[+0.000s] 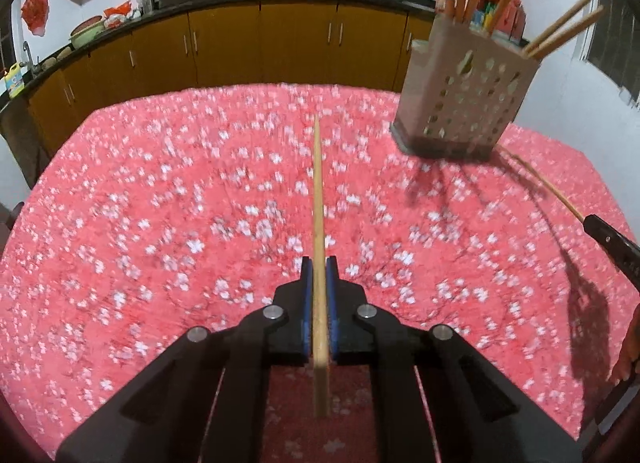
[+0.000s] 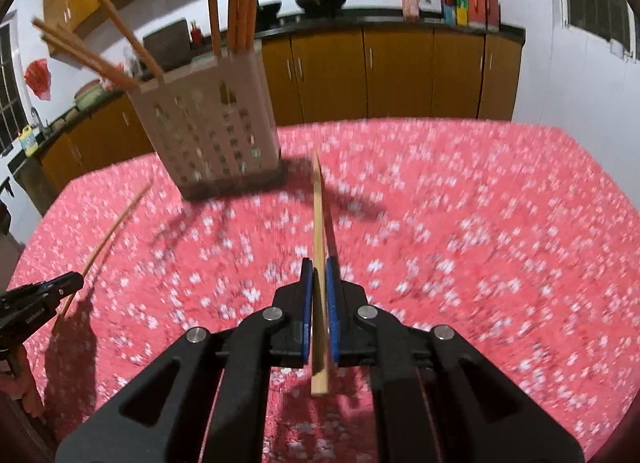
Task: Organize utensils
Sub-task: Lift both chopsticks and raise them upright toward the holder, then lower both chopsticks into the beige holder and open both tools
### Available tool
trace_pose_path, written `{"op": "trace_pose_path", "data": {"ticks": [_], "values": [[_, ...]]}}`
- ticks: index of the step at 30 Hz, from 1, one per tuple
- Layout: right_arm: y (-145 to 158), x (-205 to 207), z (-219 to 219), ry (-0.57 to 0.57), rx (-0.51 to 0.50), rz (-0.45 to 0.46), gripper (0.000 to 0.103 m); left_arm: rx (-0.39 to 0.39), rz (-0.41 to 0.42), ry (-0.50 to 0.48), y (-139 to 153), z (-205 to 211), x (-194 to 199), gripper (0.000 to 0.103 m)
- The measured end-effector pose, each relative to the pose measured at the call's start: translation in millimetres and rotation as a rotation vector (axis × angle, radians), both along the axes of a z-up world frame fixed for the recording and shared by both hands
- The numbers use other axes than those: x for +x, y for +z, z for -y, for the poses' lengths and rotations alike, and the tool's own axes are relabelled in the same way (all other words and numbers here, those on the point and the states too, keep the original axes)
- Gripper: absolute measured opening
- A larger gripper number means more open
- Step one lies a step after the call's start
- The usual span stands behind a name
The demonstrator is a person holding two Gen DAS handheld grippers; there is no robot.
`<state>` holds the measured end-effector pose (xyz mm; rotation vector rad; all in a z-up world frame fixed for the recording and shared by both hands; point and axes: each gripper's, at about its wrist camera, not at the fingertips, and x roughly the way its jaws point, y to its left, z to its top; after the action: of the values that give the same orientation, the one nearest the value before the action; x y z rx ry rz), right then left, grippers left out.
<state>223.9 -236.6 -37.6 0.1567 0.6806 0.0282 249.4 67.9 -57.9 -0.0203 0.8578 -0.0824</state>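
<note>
On the pink blossom-print tablecloth (image 1: 160, 223) stands a perforated utensil holder (image 1: 464, 103) with several chopsticks leaning out of it. Nearer, the left gripper (image 1: 319, 267) pinches one chopstick (image 1: 318, 191) lengthwise above the cloth, and the right gripper (image 2: 319, 269) likewise clamps another chopstick (image 2: 318, 215), pointing toward the holder.

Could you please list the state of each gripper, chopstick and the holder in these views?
Left hand-held gripper: shut on a chopstick.
Left chopstick: held, pointing forward.
Right hand-held gripper: shut on a chopstick.
Right chopstick: held, pointing forward.
Utensil holder: upright on tablecloth, already holding several chopsticks.
</note>
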Motion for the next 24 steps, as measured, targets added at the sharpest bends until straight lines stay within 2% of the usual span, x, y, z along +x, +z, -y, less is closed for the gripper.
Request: {"op": "trace_pose_path", "data": {"ticks": [8, 14, 18, 24], "values": [[46.2, -17.4, 14.7, -0.033, 0.009, 0.142, 0.008, -0.025, 0.152, -0.012, 63.3, -7.3, -19.0, 0.008], [72.9, -27.4, 20.0, -0.040, 0.017, 0.241, 0.008, -0.097, 0.267, -0.012, 107.2, -12.6, -26.7, 0.008], [81.3, -26.6, 20.3, -0.040, 0.011, 0.266, 0.008, -0.116, 0.324, -0.021, 129.6, -12.3, -30.0, 0.008], [87.2, -24.4, 15.6, -0.032, -0.001, 0.277, 0.008, -0.110, 0.352, -0.037, 142.4, -8.4, -27.3, 0.008]]}}
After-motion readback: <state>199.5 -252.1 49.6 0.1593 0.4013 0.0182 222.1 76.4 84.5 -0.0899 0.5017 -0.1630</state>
